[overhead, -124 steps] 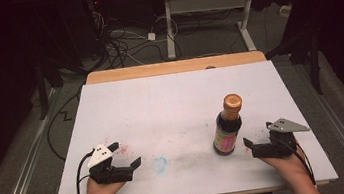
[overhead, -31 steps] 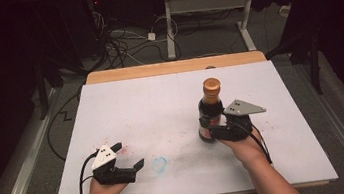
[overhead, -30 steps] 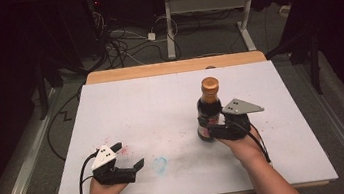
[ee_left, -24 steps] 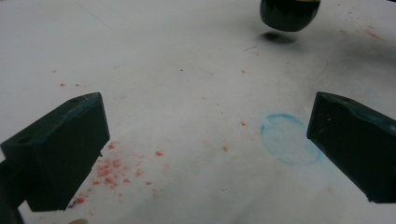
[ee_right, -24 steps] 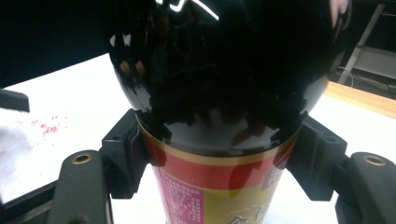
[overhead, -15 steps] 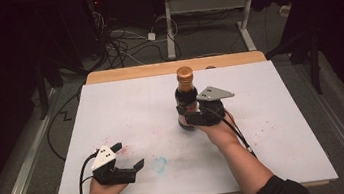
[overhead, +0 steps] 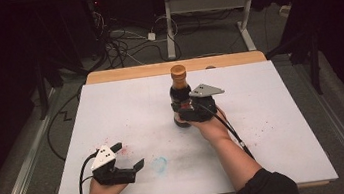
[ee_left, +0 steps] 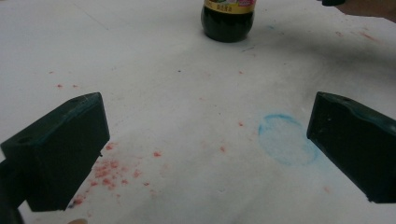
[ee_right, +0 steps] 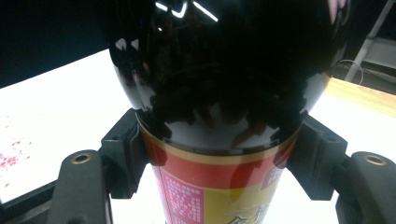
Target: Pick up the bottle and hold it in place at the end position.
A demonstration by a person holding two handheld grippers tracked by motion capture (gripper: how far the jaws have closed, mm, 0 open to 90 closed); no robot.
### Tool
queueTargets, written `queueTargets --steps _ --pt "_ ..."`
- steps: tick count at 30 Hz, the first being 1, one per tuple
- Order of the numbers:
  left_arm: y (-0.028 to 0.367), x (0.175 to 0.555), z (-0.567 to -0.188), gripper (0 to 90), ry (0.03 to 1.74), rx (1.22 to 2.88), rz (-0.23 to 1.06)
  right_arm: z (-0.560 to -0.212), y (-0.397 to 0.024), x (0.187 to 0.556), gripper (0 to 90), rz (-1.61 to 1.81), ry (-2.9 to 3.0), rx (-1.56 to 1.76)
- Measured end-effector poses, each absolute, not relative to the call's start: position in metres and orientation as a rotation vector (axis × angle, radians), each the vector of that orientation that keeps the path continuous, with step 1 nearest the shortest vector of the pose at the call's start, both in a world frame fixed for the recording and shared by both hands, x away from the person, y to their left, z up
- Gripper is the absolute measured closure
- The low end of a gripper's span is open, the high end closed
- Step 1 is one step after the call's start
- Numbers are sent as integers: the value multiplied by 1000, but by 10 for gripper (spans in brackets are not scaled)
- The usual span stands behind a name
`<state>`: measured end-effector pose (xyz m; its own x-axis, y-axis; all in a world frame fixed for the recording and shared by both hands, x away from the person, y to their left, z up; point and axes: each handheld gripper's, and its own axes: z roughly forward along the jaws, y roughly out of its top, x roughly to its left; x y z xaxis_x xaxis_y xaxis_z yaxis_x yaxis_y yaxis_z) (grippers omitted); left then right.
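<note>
Two jaws of our right gripper (overhead: 188,111) press against opposite sides of the dark sauce bottle (overhead: 180,96), clamped on its red and yellow label band just under the bulging shoulder, as the right gripper view shows. The bottle stands upright, its long axis vertical and its orange-brown cap (overhead: 177,70) straight above the grip, so it lies directly ahead of this gripper and between its pads. It sits toward the far middle of the white table sheet (overhead: 125,103), well away from us. Our left gripper (overhead: 126,169) rests near the sheet's close edge, jaws spread wide on nothing, with a blue ring mark (ee_left: 285,138) between them and the bottle well beyond. We judge the right hand is the one placed to carry or set down the bottle
</note>
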<state>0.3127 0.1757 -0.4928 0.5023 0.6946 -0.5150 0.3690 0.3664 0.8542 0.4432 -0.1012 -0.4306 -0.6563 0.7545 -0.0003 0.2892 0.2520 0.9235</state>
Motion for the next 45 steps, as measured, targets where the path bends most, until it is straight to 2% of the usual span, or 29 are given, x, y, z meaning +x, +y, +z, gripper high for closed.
queueTargets --steps 12,19,33,45 --pt "175 313 -493 0 1091 1239 280 -433 -104 444 287 1403 2099 939" --pt "175 313 -493 0 1094 1237 275 -435 -111 444 123 1366 2143 989" --pt "172 313 -491 0 1099 1247 282 -426 -140 414 4 1449 2112 968" --pt "157 324 -483 0 1093 1271 315 -425 -159 400 6 1440 2129 940"
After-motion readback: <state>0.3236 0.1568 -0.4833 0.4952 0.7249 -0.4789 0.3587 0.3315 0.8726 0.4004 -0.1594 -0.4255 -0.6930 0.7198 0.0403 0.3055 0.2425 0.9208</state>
